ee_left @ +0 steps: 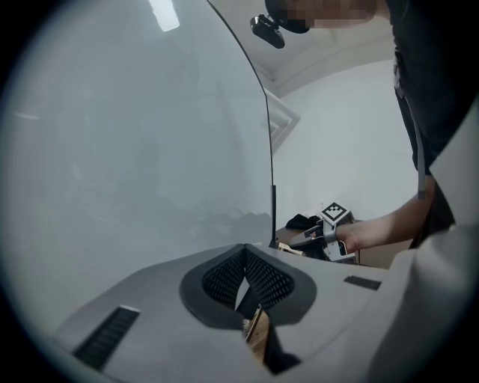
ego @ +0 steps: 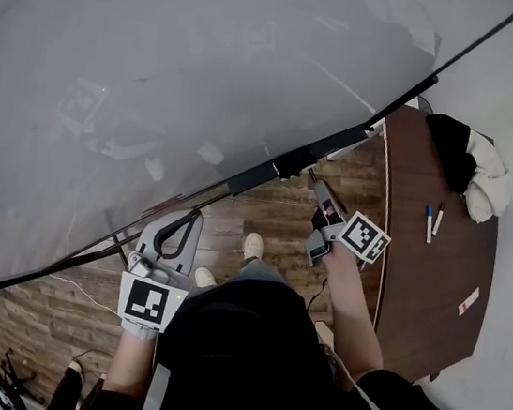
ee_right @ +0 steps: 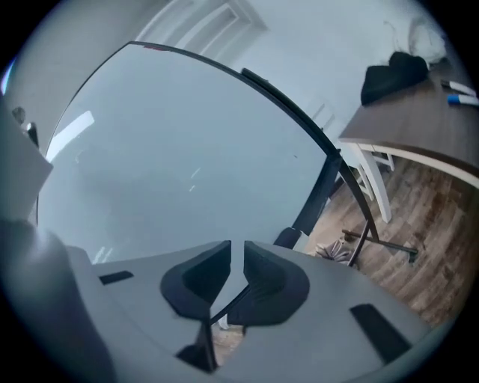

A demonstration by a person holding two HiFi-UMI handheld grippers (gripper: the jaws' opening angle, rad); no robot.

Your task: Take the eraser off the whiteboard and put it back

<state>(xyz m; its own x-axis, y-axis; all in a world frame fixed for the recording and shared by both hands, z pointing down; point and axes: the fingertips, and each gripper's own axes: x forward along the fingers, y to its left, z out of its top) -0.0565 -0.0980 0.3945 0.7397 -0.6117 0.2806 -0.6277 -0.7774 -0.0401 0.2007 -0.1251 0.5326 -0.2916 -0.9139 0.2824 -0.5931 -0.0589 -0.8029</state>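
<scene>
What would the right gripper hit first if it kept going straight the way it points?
Probably the whiteboard: the right gripper faces its pale surface, close to the dark frame. Depth is uncertain.

Black pads on grey jaws; beyond them a pale grey whiteboard, black-framed; to their right a dark brown table, wood-grain floor.

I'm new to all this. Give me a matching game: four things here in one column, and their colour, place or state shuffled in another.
Things:
1 whiteboard
2 table
3 markers
4 left tongs

Descriptions:
A dark brown
B closed, holding nothing
C glossy pale grey
D lying on the table

Pairs: 1-C, 2-A, 3-D, 4-B
</scene>
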